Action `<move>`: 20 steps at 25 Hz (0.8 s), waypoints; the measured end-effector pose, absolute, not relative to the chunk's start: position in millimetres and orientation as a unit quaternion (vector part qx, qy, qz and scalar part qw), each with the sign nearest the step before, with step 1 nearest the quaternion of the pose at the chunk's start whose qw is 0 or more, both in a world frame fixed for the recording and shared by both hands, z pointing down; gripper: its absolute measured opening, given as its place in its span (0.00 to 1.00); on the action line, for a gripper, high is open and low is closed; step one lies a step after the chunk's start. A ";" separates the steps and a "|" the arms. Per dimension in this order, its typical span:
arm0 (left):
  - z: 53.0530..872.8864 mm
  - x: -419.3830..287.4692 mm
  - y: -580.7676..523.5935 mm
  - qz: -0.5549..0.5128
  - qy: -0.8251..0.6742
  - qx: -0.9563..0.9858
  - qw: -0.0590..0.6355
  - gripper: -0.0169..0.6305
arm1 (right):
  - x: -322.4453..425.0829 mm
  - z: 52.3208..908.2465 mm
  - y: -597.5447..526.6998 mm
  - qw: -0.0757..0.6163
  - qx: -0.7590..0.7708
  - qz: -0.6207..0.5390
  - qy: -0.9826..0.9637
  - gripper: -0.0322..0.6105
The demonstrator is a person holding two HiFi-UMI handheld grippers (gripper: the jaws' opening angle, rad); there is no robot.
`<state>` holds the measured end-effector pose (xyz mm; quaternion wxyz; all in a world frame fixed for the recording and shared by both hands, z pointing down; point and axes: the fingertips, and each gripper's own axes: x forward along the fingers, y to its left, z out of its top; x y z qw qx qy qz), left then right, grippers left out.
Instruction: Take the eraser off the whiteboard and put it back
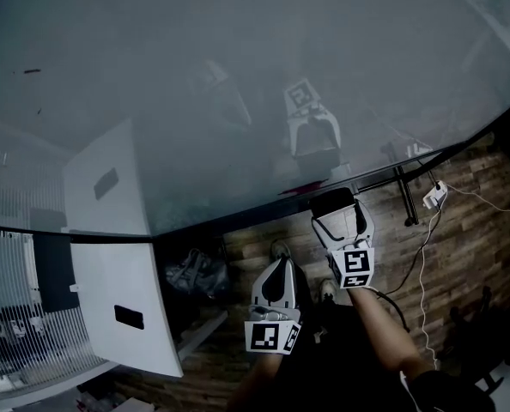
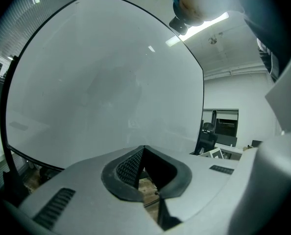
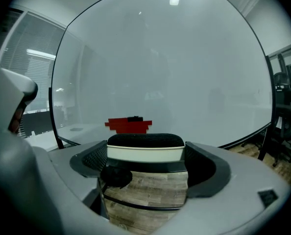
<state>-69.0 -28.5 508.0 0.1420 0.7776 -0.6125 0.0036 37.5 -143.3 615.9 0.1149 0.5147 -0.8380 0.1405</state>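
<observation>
Eraser, a black-felt block with a white body (image 3: 145, 150), sits pinched between the jaws of the right gripper (image 1: 336, 215). It is just near the lower edge of the glossy grey whiteboard (image 1: 238, 84) and apparently off it. Removal looks done; putting it back remains. The left gripper (image 1: 276, 281) hangs nearer, jaws pressed together, empty.

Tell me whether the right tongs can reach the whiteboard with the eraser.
Likely yes: the right tongs grip the black-and-white eraser, and the white whiteboard stands straight ahead with nothing visible between them.
</observation>
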 end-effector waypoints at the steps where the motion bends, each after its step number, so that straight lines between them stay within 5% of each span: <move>1: 506.6 -68.0 -28.3 0.002 -0.613 0.778 0.141 0.04 | 38.8 613.0 -143.0 0.113 0.515 0.139 -0.839 0.84; 20: 457.1 -36.0 -9.6 -0.011 -0.612 0.786 0.091 0.04 | 73.0 531.5 -95.5 0.074 0.492 0.086 -0.863 0.84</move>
